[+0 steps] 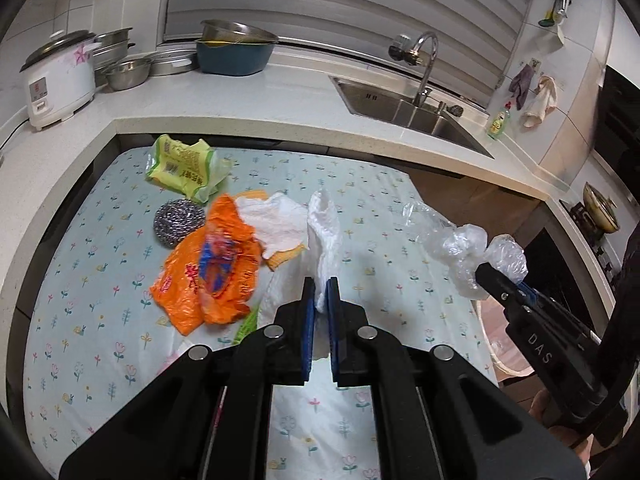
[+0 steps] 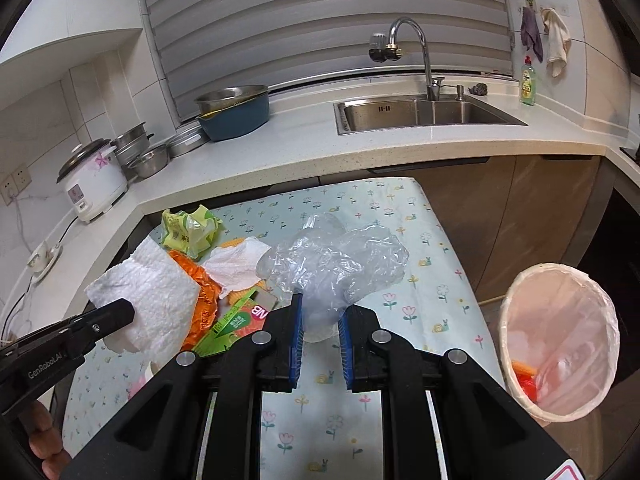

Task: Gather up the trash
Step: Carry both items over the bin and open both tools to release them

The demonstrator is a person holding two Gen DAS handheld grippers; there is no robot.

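Observation:
My left gripper [image 1: 321, 286] is shut on a white paper towel [image 1: 324, 232] and holds it above the flowered table [image 1: 100, 320]; the towel also shows in the right wrist view [image 2: 156, 300]. My right gripper [image 2: 319, 312] is shut on a crumpled clear plastic bag [image 2: 340, 264], also lifted; the bag shows in the left wrist view [image 1: 464, 248]. On the table lie an orange plastic bag [image 1: 212, 272], a green wrapper [image 1: 184, 168], a steel scourer [image 1: 179, 222], a white cloth [image 1: 276, 224] and a green-and-red carton [image 2: 236, 322].
A lined trash bin [image 2: 560, 340] with some trash inside stands on the floor right of the table. Behind is a counter with a sink [image 2: 420, 114], a rice cooker [image 2: 94, 184], bowls and a blue basin [image 2: 236, 116].

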